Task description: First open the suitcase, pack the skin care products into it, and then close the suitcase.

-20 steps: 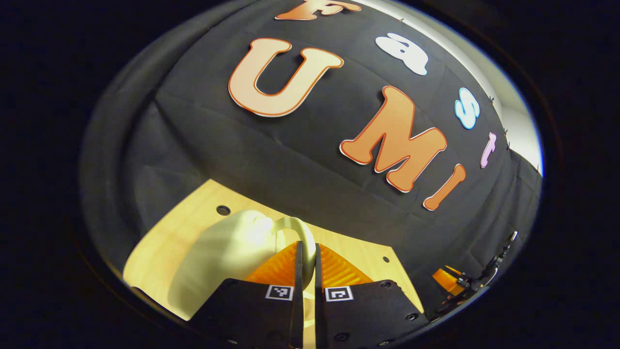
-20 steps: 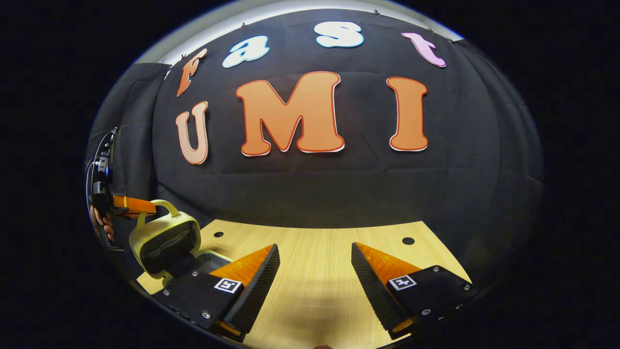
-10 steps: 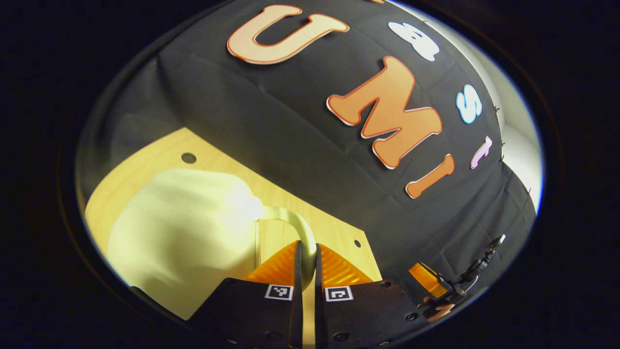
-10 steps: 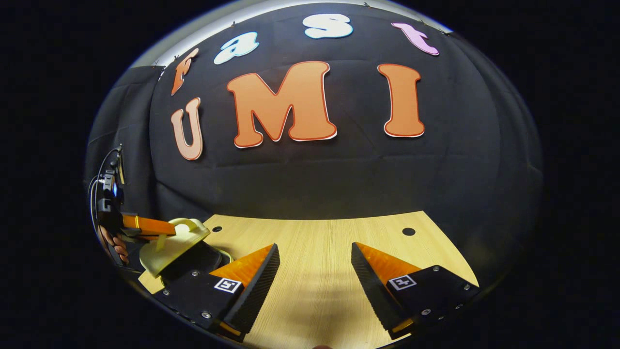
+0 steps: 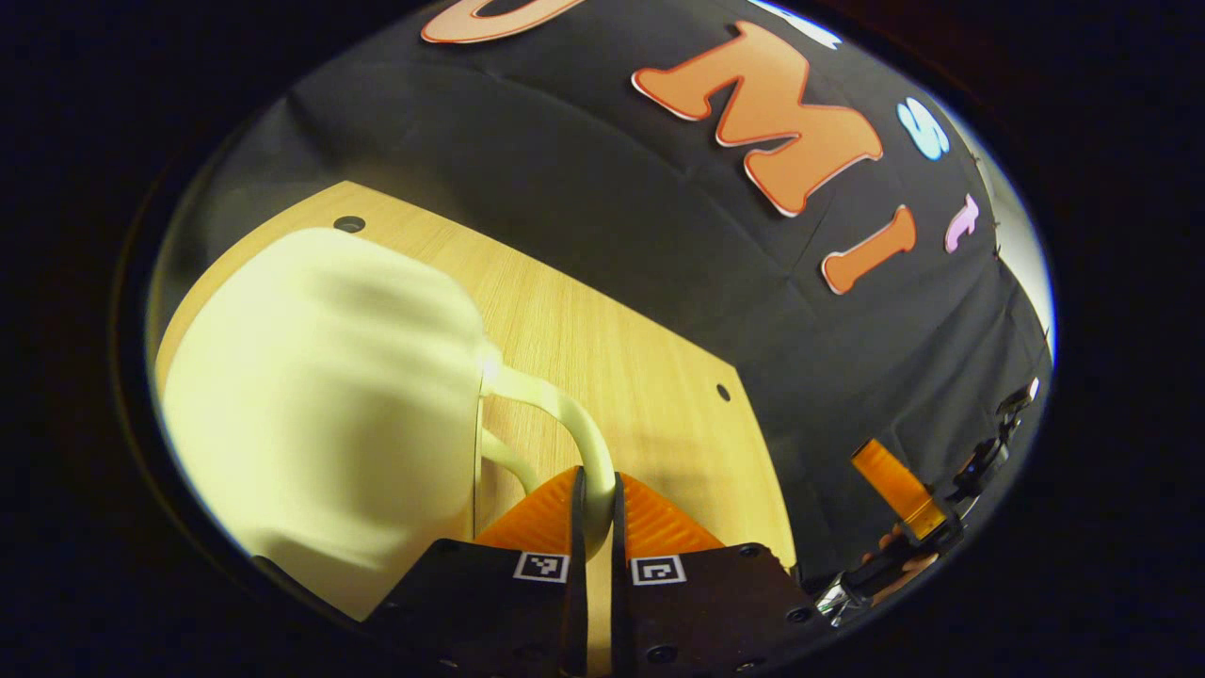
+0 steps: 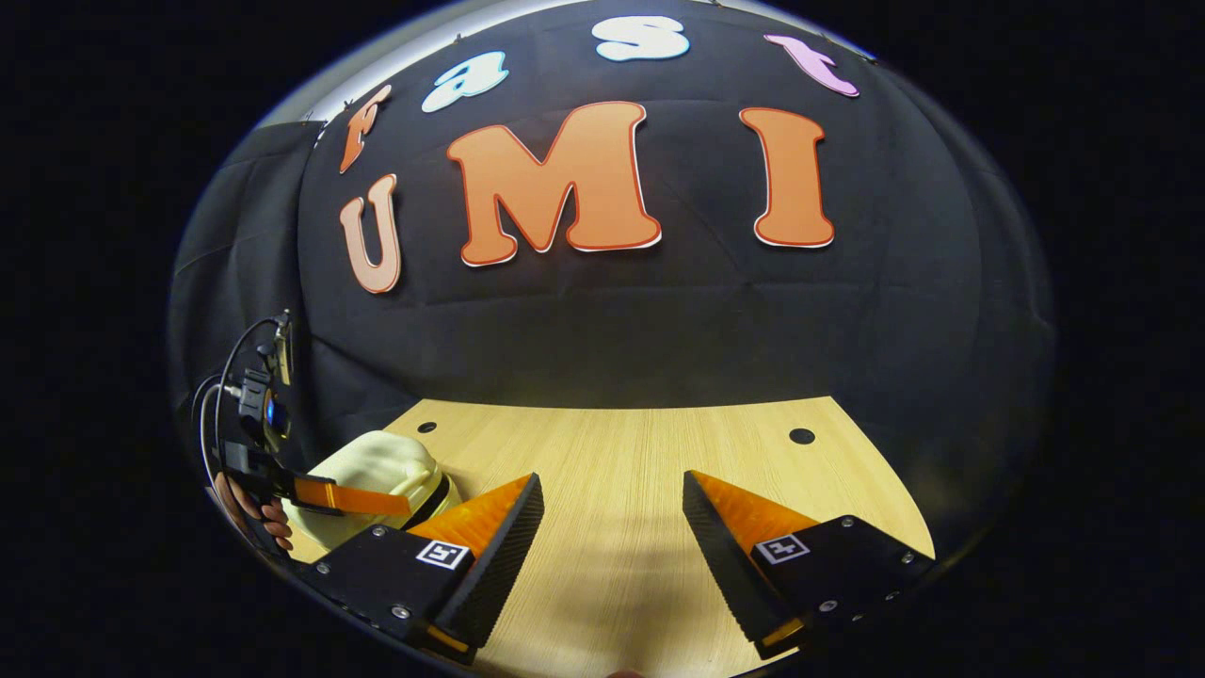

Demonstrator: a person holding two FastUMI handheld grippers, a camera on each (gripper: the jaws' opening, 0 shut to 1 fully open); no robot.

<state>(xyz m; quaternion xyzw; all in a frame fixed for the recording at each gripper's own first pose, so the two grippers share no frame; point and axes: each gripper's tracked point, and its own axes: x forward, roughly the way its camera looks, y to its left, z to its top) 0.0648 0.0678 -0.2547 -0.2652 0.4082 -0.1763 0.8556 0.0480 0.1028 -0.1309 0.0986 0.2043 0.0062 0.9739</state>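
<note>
Left claw point(image 5: 594, 504) is clamped on the handle point(image 5: 563, 414) of the pale yellow suitcase point(image 5: 320, 405) on the bench point(image 6: 640, 490), while the right claw point(image 6: 612, 527) hangs spread apart.

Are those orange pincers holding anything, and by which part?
The left hand-held gripper pinches the pale yellow suitcase by its curved handle. The right hand-held gripper holds nothing.
</note>
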